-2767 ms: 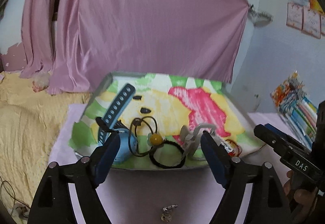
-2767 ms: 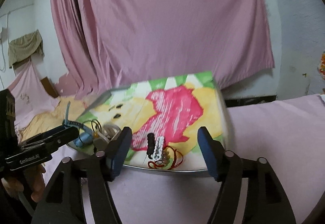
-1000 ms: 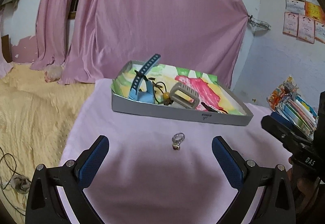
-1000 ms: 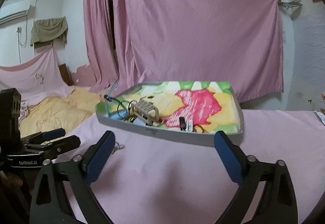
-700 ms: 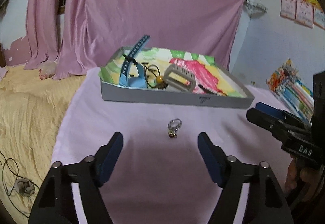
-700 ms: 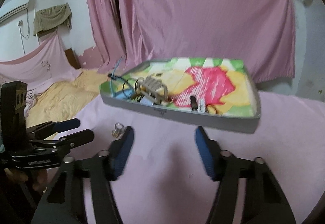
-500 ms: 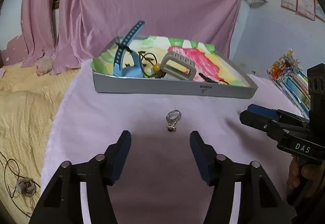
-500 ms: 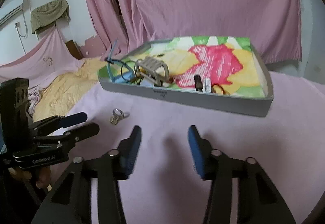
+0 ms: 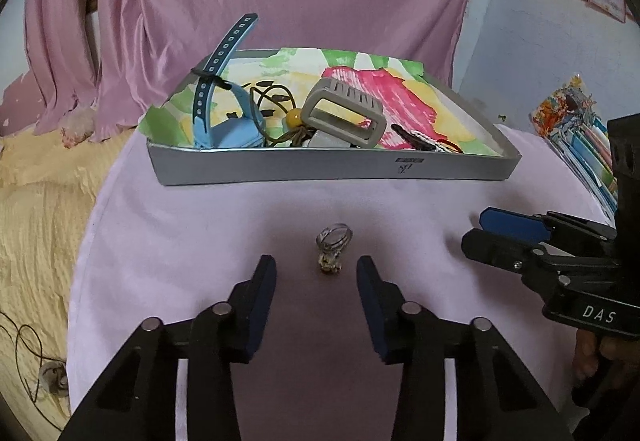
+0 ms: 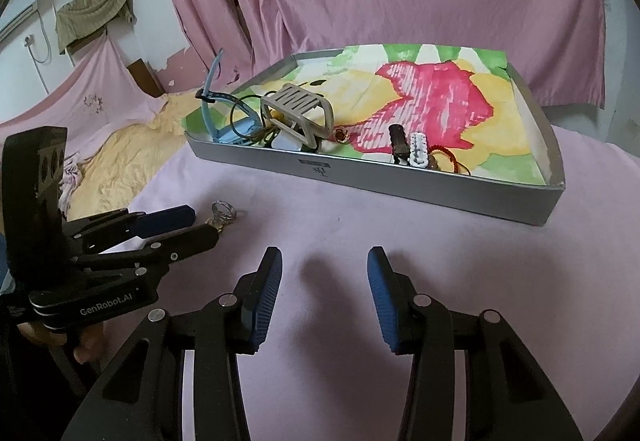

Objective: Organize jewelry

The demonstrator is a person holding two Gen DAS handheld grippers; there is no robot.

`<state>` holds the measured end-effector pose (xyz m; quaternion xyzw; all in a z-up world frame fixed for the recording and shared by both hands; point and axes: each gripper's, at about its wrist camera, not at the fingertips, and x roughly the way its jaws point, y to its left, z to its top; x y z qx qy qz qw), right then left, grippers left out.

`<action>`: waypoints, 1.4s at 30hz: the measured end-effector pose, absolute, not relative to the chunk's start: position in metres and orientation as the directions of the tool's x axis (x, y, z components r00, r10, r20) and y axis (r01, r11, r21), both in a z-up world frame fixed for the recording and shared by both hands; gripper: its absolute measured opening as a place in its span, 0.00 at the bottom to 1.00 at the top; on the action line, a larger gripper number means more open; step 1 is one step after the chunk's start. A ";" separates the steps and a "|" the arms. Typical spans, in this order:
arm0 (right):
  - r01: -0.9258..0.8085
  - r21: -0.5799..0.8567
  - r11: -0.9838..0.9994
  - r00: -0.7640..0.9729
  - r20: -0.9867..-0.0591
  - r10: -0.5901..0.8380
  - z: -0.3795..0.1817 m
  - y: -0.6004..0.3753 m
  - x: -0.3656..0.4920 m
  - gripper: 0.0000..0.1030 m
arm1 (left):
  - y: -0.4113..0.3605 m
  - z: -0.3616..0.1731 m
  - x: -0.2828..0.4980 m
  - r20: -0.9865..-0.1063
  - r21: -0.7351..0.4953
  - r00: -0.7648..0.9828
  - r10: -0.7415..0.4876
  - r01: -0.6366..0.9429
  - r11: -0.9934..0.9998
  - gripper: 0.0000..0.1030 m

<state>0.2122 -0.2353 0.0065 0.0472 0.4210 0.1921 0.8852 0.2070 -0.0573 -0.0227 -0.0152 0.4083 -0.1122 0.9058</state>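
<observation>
Left tool is held spread just short of the ring, which lies on the pink worktop in front of the tray; nothing is pinched. Right tool is spread too, empty, over bare worktop. Watch strap and clips are seen inside the tray.

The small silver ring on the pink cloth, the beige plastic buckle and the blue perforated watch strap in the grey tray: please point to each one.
small silver ring (image 9: 334, 235): left wrist view, on its band.
beige plastic buckle (image 9: 345, 113): left wrist view, on its lower frame bar.
blue perforated watch strap (image 9: 224, 49): left wrist view, on the raised perforated part.
</observation>
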 end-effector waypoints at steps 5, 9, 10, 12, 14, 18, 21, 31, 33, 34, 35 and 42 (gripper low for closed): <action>-0.312 0.244 0.918 0.555 -0.738 0.385 0.005 -0.230 0.219 0.39 | -0.060 -0.023 0.212 -0.740 -0.114 0.636 -0.219 0.203 0.973 0.27; -0.325 0.251 0.912 0.538 -0.744 0.396 0.003 -0.227 0.224 0.39 | -0.060 -0.023 0.214 -0.745 -0.113 0.628 -0.224 0.211 0.971 0.17; -0.329 0.251 0.910 0.534 -0.746 0.399 0.002 -0.226 0.226 0.39 | -0.059 -0.023 0.214 -0.746 -0.115 0.628 -0.224 0.210 0.971 0.15; -0.338 0.248 0.908 0.525 -0.751 0.401 0.002 -0.222 0.228 0.39 | -0.057 -0.023 0.216 -0.747 -0.123 0.625 -0.228 0.207 0.971 0.12; -0.346 0.244 0.906 0.522 -0.753 0.402 0.001 -0.218 0.229 0.39 | -0.055 -0.023 0.216 -0.747 -0.128 0.623 -0.231 0.206 0.970 0.12; -0.364 0.235 0.901 0.515 -0.755 0.406 0.001 -0.211 0.233 0.39 | -0.051 -0.023 0.217 -0.748 -0.131 0.623 -0.228 0.198 0.971 0.11; -0.377 0.232 0.896 0.511 -0.755 0.411 0.002 -0.205 0.234 0.39 | -0.047 -0.023 0.218 -0.748 -0.136 0.623 -0.228 0.193 0.972 0.11; -0.418 0.231 0.879 0.496 -0.752 0.434 0.003 -0.183 0.241 0.39 | -0.032 -0.023 0.222 -0.753 -0.142 0.624 -0.208 0.154 0.978 0.11; -0.423 0.232 0.876 0.493 -0.752 0.437 0.003 -0.179 0.241 0.39 | -0.028 -0.023 0.224 -0.754 -0.147 0.624 -0.203 0.141 0.979 0.11; -0.426 0.236 0.873 0.492 -0.750 0.442 0.004 -0.176 0.241 0.39 | -0.026 -0.023 0.224 -0.755 -0.149 0.624 -0.201 0.135 0.980 0.11; -0.428 0.238 0.872 0.489 -0.751 0.444 0.004 -0.174 0.241 0.39 | -0.024 -0.023 0.225 -0.756 -0.153 0.624 -0.199 0.127 0.980 0.11; -0.414 0.236 0.879 0.495 -0.752 0.435 0.005 -0.166 0.239 0.32 | -0.009 -0.023 0.227 -0.755 -0.177 0.627 -0.194 0.090 0.980 0.11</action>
